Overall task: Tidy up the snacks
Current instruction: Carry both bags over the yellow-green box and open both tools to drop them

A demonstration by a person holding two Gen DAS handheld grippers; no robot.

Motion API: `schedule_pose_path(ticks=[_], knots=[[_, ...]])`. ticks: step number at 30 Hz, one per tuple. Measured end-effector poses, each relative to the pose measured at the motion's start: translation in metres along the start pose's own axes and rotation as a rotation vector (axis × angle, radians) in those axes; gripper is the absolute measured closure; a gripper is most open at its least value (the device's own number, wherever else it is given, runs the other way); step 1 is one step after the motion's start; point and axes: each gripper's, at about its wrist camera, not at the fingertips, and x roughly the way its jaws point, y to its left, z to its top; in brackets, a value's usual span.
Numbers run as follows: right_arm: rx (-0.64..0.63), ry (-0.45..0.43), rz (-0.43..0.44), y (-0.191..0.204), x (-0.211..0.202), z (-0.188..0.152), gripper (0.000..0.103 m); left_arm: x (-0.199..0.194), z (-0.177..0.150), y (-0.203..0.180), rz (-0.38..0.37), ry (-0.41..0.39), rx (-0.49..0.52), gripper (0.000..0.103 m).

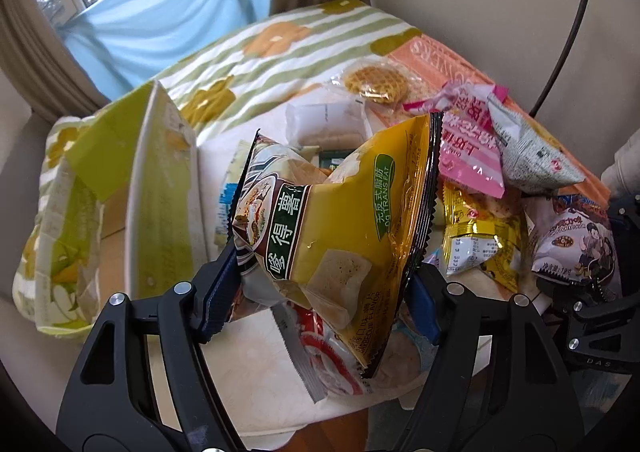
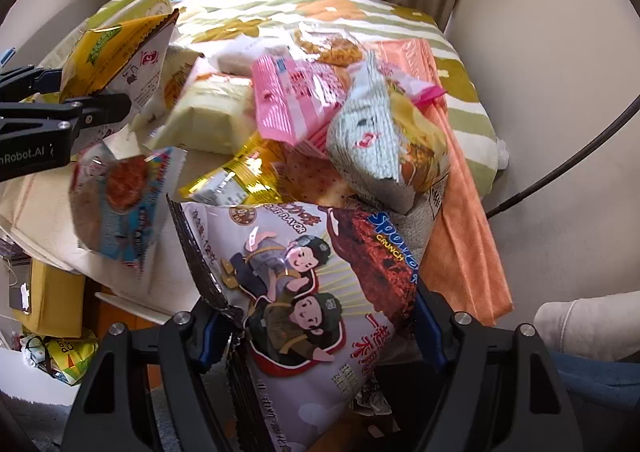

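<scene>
Striped floral cloth (image 1: 280, 63), snacks piled on it. Left gripper (image 1: 320, 284) pinches yellow chip bag (image 1: 340, 219); open green box (image 1: 160, 187) sits at its 10 o'clock. Right gripper (image 2: 320, 328) clamps purple crunch bag (image 2: 304, 276).

Yellow chip bag (image 1: 340, 228): green oval label reads "0g TRANS FAT" beside Chinese characters, and "BARBECUE FLAVOR" runs along its lower edge. Pale purple snack bag (image 2: 304, 292): blue "Spo…" lettering only partly legible, "CRUNCH" in yellow beneath it, "…FLAVOR" near the top edge and "12" among Chinese characters at its side. Other print: "DAS" on the black tool body (image 1: 600, 362) at the right edge of the left wrist view, "…nRobot.AI" on the black tool (image 2: 28, 157) at the left of the right wrist view, and mirrored "…OWERS" on the orange cloth (image 1: 448, 55).
</scene>
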Motion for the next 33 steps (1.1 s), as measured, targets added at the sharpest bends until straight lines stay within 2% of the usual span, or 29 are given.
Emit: schedule_pose_path(ticks=[11,17,24,30,33], knots=[[-0.008,-0.099,0.077,0.011,-0.05,0.013,0.031,-0.081,-0.007,0.021,0.085,-0.116,-0.123,0.033],[-0.065,-0.178,0.139,0.034,-0.078,0.037,0.031,-0.118,-0.016,0.054,0.144,-0.17,-0.205,0.033],[-0.161,-0.26,0.166,0.089,-0.096,0.079,0.031,-0.132,-0.027,0.123,0.194,-0.198,-0.279,0.033],[-0.2,-0.299,0.194,0.156,-0.093,0.13,0.031,-0.119,-0.036,0.208,0.216,-0.162,-0.327,0.033],[-0.2,-0.303,0.215,0.195,-0.086,0.159,0.031,-0.103,-0.037,0.248,0.196,-0.139,-0.334,0.033]])
